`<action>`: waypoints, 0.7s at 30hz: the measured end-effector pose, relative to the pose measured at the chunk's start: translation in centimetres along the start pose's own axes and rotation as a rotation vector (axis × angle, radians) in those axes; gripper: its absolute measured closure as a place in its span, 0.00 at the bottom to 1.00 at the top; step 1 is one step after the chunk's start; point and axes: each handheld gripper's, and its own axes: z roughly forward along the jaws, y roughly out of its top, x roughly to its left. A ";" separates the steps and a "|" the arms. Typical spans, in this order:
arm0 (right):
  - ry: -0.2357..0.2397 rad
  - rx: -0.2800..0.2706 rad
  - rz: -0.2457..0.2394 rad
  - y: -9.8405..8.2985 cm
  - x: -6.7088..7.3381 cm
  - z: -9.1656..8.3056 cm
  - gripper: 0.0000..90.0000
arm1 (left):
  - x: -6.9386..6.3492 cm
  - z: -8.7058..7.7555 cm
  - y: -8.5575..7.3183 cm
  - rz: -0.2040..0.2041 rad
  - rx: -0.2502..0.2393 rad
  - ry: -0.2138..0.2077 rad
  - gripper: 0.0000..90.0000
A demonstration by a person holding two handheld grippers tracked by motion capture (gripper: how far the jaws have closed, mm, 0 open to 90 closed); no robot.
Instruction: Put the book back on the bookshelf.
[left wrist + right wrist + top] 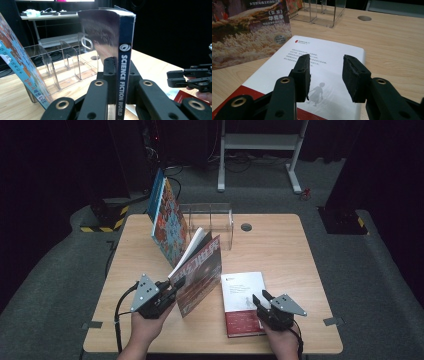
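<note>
Two books matter here. The left gripper (172, 287) clamps the magazine (199, 275) by its spine, upright at centre frame; its own view reads "SCIENCE FICTION WORLD" (123, 82). The right gripper (263, 298), jaws parted and holding nothing, hovers over the white book (322, 75) lying flat. Behind stands a clear rack (212, 222), a leaning book (167, 220) at its left.

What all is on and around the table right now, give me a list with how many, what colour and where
Science Fiction World magazine: one, dark spine, red cover, held upright at the table's front left
Large book: one, blue and orange, leaning at the clear rack's left end
Clear rack: one, transparent, back middle of the table
White book: one, white with a red band, flat at front right
Table: one, light wood
Left gripper: one, black, shut on the magazine's spine
Right gripper: one, black, fingers apart above the white book
</note>
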 end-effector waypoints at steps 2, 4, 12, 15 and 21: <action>-0.003 0.004 -0.002 0.0 0.0 0.0 0.64 | 0.1 0.0 0.0 -0.016 -0.002 0.007 0.92; -0.001 0.006 0.004 0.0 0.1 -0.1 0.64 | 0.1 0.0 -0.1 -0.022 -0.006 0.011 0.92; -0.009 0.030 -0.027 0.1 0.2 0.2 0.63 | -0.3 0.1 0.0 0.017 -0.009 0.010 0.93; -0.009 0.032 -0.041 0.1 0.1 0.2 0.62 | -0.2 0.2 0.1 0.006 -0.011 0.008 0.93; -0.018 0.031 -0.030 0.3 -0.6 0.1 0.61 | -0.3 0.5 0.4 0.001 -0.013 0.016 0.93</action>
